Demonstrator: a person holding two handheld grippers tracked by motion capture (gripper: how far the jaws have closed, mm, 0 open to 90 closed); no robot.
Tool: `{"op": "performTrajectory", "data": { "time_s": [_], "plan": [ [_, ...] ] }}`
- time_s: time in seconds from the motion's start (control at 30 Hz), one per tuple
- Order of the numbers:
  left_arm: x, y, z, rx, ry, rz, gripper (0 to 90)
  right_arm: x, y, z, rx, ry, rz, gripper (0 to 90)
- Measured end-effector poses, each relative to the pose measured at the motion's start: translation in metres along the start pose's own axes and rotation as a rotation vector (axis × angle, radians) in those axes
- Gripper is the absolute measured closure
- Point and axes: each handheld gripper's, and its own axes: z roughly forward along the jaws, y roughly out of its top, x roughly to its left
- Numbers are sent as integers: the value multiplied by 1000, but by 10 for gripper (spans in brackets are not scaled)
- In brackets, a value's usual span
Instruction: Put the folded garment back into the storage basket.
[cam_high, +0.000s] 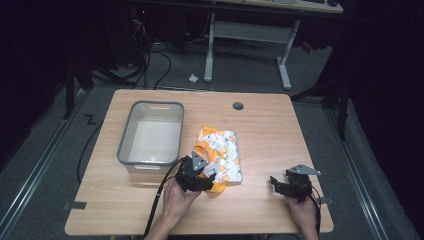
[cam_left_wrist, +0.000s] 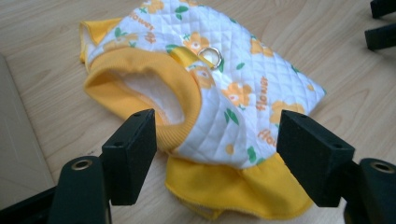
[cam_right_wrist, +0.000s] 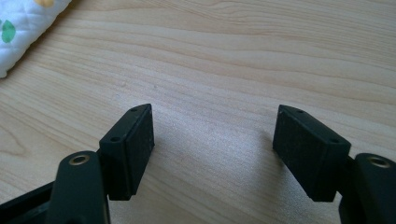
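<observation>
Two claws gaping, left claw (cam_left_wrist: 215, 158) straddling quilted vest (cam_left_wrist: 224, 88), right claw (cam_right_wrist: 214, 154) empty

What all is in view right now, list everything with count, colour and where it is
Pet vest: one, white quilted with orange flowers and yellow trim, table centre, right of the bin.
Metal ring: one, silver, on the vest's back.
Bin: one, grey, empty, left part of the table.
Table: one, light wood.
Desk: one, white legs, behind the table.
Left gripper: one, black, open, at the vest's near edge.
Right gripper: one, black, open, over bare wood at the near right.
</observation>
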Motion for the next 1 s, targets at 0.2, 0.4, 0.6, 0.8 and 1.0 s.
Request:
{"op": "performTrajectory", "data": {
  "time_s": [0.2, 0.4, 0.6, 0.8, 1.0],
  "plan": [
    [4, 10, 10, 12, 13, -37, 281, 0, 0, 0, 0, 0, 0, 296],
    [6, 20, 18, 23, 41, -29, 278, 0, 0, 0, 0, 0, 0, 296],
    [8, 29, 26, 26, 42, -41, 273, 0, 0, 0, 0, 0, 0, 295],
    [14, 35, 38, 38, 52, -71, 255, 0, 0, 0, 0, 0, 0, 295],
    [22, 33, 52, 66, 74, -121, 244, 0, 0, 0, 0, 1, 0, 295]
  ]
}}
